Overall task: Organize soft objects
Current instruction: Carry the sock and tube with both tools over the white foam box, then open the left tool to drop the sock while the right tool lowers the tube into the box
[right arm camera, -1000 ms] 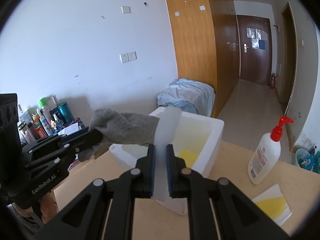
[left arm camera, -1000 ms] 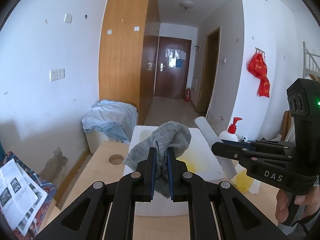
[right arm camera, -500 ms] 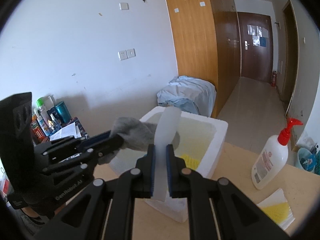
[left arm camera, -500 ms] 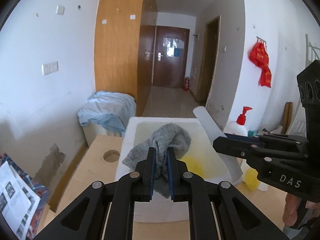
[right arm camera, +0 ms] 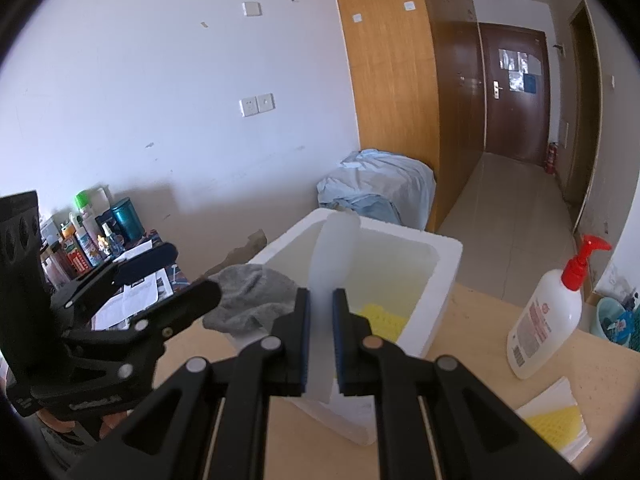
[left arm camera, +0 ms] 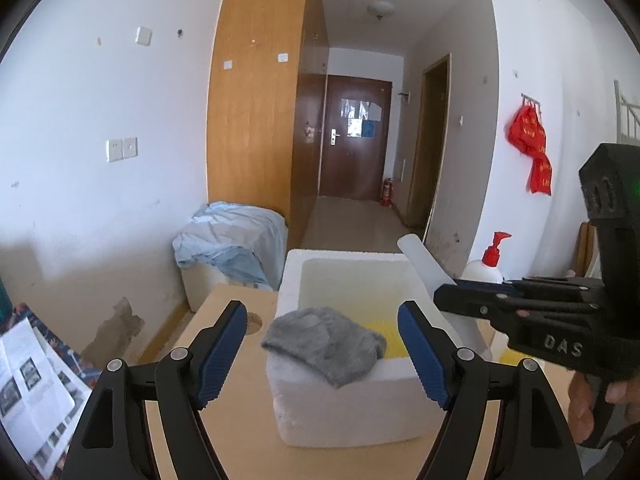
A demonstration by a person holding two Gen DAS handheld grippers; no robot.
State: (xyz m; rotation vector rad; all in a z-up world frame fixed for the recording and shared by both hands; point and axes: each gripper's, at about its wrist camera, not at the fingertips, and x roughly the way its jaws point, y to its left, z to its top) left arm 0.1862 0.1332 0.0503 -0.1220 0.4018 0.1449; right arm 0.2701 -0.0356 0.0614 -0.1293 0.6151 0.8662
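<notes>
the left gripper [left arm camera: 322, 354] had just been opening, its blue pads standing wide apart at about 8 and 4 o'clock in the left wrist view, with the grey cloth [left arm camera: 324, 342] between them but touched by neither. the cloth lay draped over the near rim of the white foam box [left arm camera: 348, 412], part hanging outside toward the wooden table [left arm camera: 224, 312], so the drop looked only half good. to finish the step well, the left hand would probably need to nudge or re-pinch the cloth and carry it toward 12 o'clock until all of it was past the rim, then let go low so it would not slide back out. the right gripper [right arm camera: 320, 322] was clamped on a pale translucent strip [right arm camera: 334, 248] that stood up above the box opening; it should wait clear of the cloth's path. inside the box, a yellow dimpled pad [right arm camera: 382, 318] lay on the floor on the side nearer the cameras, and the rest of the interior looked bare, though its near floor was hidden. at 3 o'clock from the box in the right wrist view stood a pump bottle [right arm camera: 546, 316], and nearer, a yellow and white sheet [right arm camera: 554, 420] on the table.
</notes>
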